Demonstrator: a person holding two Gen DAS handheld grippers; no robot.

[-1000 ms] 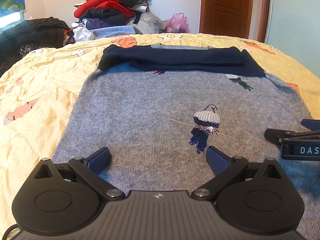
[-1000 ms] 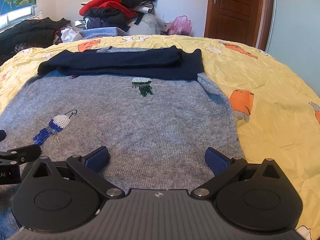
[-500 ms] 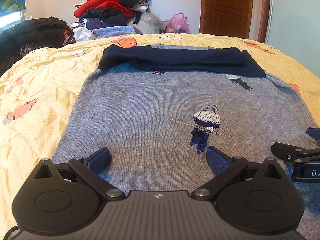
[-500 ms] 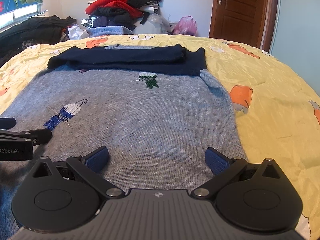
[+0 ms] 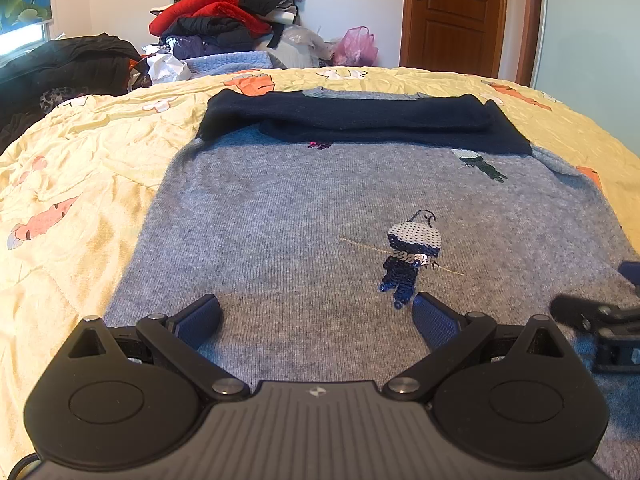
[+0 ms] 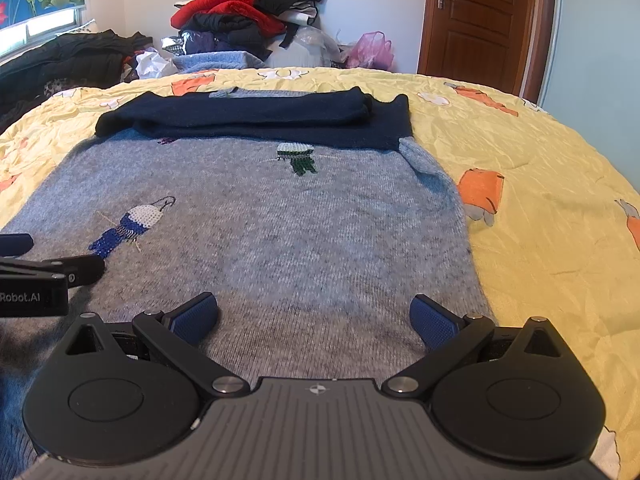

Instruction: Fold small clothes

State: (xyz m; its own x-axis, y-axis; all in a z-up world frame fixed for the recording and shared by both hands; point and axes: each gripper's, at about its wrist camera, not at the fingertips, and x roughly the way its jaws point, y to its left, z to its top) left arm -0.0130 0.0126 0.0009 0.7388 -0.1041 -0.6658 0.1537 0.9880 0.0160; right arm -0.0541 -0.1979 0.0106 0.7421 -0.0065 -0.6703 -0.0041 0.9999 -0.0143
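A grey knit sweater (image 5: pixel 280 216) with sequin bird patches lies flat on the bed, also in the right wrist view (image 6: pixel 304 224). Its navy sleeves (image 5: pixel 360 118) are folded across the far end, also in the right wrist view (image 6: pixel 256 118). My left gripper (image 5: pixel 316 318) is open and empty, low over the sweater's near left part. My right gripper (image 6: pixel 314 316) is open and empty, low over the near right part. Each gripper shows at the edge of the other's view: the right one (image 5: pixel 592 316), the left one (image 6: pixel 48 276).
The yellow printed bedspread (image 6: pixel 540 208) surrounds the sweater on the left, right and far sides. A pile of red and black clothes (image 5: pixel 232 16) and a pink bag (image 5: pixel 356 46) stand beyond the bed. Dark clothes (image 5: pixel 68 64) lie at far left. A wooden door (image 5: pixel 452 16) is at back right.
The right gripper has drawn back toward the sweater's near edge and a little to the right. The left gripper has hardly moved. Both stay open.
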